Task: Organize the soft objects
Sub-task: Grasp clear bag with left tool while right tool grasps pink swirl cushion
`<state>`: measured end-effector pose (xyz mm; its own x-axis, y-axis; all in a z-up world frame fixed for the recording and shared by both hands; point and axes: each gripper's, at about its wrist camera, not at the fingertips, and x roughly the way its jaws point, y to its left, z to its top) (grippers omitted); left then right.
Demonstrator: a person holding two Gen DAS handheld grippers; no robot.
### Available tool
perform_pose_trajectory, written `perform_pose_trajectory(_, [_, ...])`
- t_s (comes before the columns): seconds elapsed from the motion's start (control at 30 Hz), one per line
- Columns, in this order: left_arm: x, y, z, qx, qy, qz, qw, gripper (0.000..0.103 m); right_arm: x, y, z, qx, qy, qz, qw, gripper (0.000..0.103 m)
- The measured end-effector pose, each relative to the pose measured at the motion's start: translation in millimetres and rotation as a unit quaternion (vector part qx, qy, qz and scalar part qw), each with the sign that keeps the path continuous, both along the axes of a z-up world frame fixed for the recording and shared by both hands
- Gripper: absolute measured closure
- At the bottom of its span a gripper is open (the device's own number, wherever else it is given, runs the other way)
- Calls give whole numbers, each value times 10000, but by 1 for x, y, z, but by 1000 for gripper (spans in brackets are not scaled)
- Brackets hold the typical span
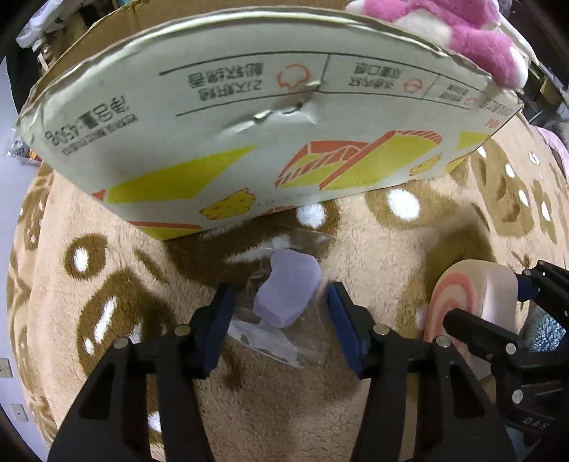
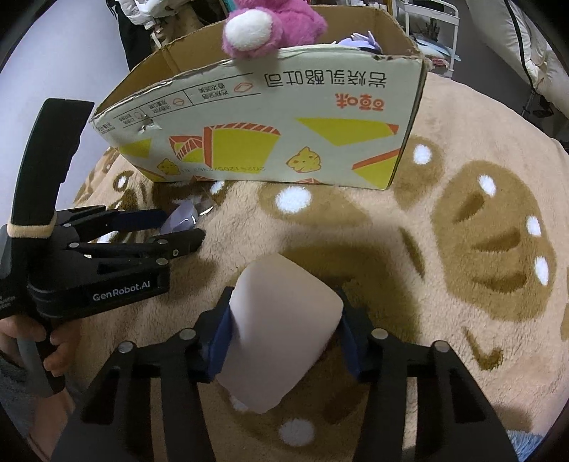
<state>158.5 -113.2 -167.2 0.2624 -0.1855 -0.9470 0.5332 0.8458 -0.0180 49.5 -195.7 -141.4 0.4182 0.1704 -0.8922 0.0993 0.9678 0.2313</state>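
Observation:
A pale purple soft piece [image 1: 288, 295] in a clear plastic bag lies on the fleece blanket just in front of the box. My left gripper [image 1: 281, 316] points down over it, its blue pads touching the bag on both sides. The right wrist view shows that gripper [image 2: 177, 229] with the purple piece [image 2: 179, 220] between its fingers. My right gripper [image 2: 284, 334] is shut on a pale pink soft block [image 2: 281, 320], which shows a pink swirl face [image 1: 458, 298] in the left wrist view.
A printed cardboard box [image 2: 284, 106] stands open-topped on the brown-and-cream blanket [image 2: 462, 248]. A pink and white plush toy [image 2: 266, 25] hangs over its near wall. A person's hand [image 2: 60, 341] holds the left gripper's handle. Furniture and bags stand beyond the box.

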Motion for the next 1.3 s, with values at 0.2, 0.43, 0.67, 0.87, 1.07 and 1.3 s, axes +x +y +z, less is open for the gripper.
perform_pose_trajectory(0.2, [-5, 2, 10, -60, 75, 193, 9998, 54, -3, -3, 3, 29, -88, 16, 10000, 62])
perform_pose_trajectory(0.43, [-19, 21, 21, -144, 119, 250, 9995, 60, -9, -6, 13, -46, -443, -61, 9990, 66])
perform_pose_trajectory(0.67, [-36, 20, 26, -77, 79, 300, 9995, 66, -13, -2, 20, -82, -788, -82, 9968, 66])
perform_pose_trajectory(0.87, [-56, 25, 35, -131, 166, 411, 9989, 71, -16, 1, 22, -175, -817, -43, 9965, 66])
perform_pose_trajectory(1.07, [-66, 50, 49, -421, 224, 631, 9969, 74, -18, 1, 24, -225, -848, -87, 9961, 66])
perform_pose_trajectory(1.3, [-69, 68, 63, -532, 235, 703, 9958, 77, -29, -7, 38, -74, -1160, -175, 9931, 66])
